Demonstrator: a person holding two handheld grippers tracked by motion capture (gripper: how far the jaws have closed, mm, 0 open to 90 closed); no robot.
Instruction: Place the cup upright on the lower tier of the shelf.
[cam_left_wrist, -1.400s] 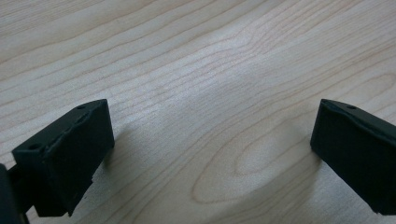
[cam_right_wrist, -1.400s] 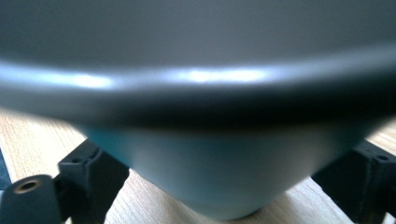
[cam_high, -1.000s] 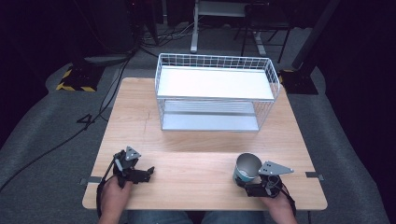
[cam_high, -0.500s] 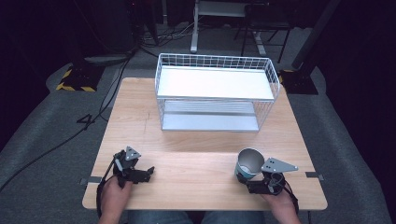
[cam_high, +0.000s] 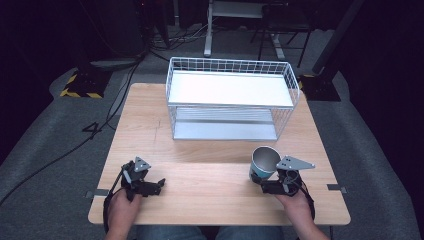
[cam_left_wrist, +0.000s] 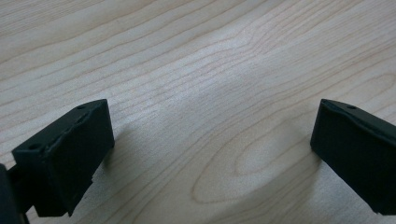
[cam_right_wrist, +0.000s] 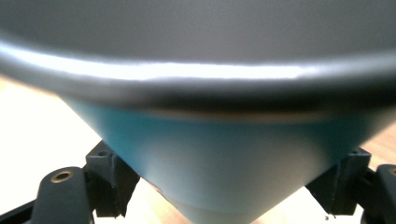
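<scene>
Table (cam_high: 150, 125): one, light wood; it lies under both grippers and runs ahead of them to the far edge.
Wire rack (cam_high: 231, 100): one, white, with two levels: a flat upper shelf and a lower one beneath it. It stands well ahead of both grippers, nearer the right one than the left.
Cup (cam_high: 264, 163): one, blue outside and grey inside. It sits between the jaws of the right gripper, tilted, with its open mouth towards the rack and its narrow base back at the hand.
Grippers: two, one in each hand, both near the table's close edge and well apart from each other.
Right gripper (cam_high: 269, 186): clamped on the cup low on its wall, a black jaw pressed to each side.
Left gripper (cam_high: 159, 184): jaws spread wide with nothing between them, low over bare wood, well to the left of the cup.
High view: gives the whole layout: rack, cup, both hands and the grey plate on top of each gripper.
Right gripper view: gives the grip from close up, with the cup's (cam_right_wrist: 224, 154) rim arching overhead and its blue wall narrowing down between the two jaws.
Left gripper view: gives the wood grain of the table (cam_left_wrist: 210, 70) between the two parted jaws.
</scene>
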